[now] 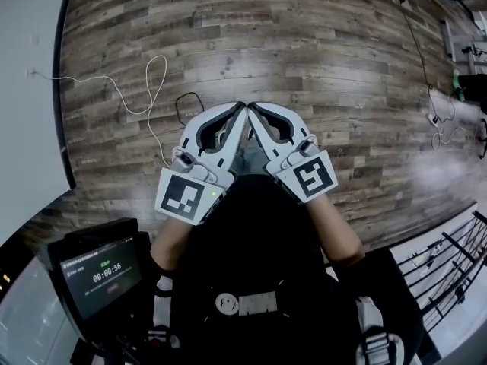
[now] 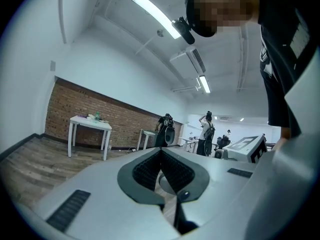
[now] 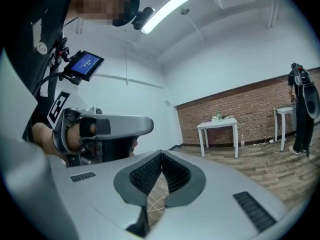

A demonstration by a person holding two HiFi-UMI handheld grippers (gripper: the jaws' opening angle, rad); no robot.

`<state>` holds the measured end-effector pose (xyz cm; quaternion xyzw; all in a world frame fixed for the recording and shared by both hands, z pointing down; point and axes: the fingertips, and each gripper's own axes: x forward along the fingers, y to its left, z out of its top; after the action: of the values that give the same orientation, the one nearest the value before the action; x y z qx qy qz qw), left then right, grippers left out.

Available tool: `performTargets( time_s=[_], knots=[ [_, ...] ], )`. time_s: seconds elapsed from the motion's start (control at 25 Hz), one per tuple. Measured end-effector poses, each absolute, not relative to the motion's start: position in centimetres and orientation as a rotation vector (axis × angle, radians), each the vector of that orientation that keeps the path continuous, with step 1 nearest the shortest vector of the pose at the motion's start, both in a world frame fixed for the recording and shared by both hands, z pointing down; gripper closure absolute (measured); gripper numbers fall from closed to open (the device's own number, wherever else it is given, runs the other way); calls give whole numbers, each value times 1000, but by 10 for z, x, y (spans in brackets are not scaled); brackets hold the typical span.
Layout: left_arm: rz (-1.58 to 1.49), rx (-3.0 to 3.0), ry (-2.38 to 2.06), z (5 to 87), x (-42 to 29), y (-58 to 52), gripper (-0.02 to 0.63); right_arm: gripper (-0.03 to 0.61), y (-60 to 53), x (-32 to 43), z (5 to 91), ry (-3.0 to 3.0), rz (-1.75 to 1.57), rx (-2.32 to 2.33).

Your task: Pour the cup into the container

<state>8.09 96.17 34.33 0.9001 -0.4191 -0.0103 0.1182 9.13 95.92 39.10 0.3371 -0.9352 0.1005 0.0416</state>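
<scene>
You hold the left gripper [image 1: 240,110] and right gripper [image 1: 253,110] out from your chest, tips meeting at 12 o'clock over the wooden floor [image 1: 319,52]. This looks like a ready pose, not work. Each gripper's 2 jaws are pressed together on nothing. No cup or container shows in any view. A white table [image 3: 218,124] stands at 2 o'clock in the right gripper view, and what is on it is too small to tell.
</scene>
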Motion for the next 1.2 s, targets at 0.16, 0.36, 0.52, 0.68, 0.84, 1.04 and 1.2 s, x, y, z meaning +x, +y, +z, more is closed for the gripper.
performTargets(
  time_s=[0.16, 0.36, 0.52, 0.68, 0.84, 1.04, 1.2],
  knots=[
    [-20, 2610, -1206, 351, 71, 959, 609, 571, 958, 82, 400, -2830, 337, 1027],
    [-11, 2581, -1229, 356, 70, 963, 609, 571, 964, 78, 409, -2824, 374, 984],
    [-10, 2571, -1262, 353, 77, 965, 609, 571, 964, 80, 405, -2849, 362, 936],
    [4, 2590, -1328, 340, 112, 995, 609, 571, 989, 109, 388, -2931, 326, 902],
    [23, 2595, -1423, 332, 164, 1055, 609, 571, 1047, 158, 376, -3009, 268, 839],
    [36, 2545, -1471, 336, 154, 1058, 609, 571, 1049, 163, 385, -2992, 293, 834],
    [36, 2510, -1485, 339, 144, 1061, 609, 571, 1054, 167, 389, -2975, 318, 864]
  ],
)
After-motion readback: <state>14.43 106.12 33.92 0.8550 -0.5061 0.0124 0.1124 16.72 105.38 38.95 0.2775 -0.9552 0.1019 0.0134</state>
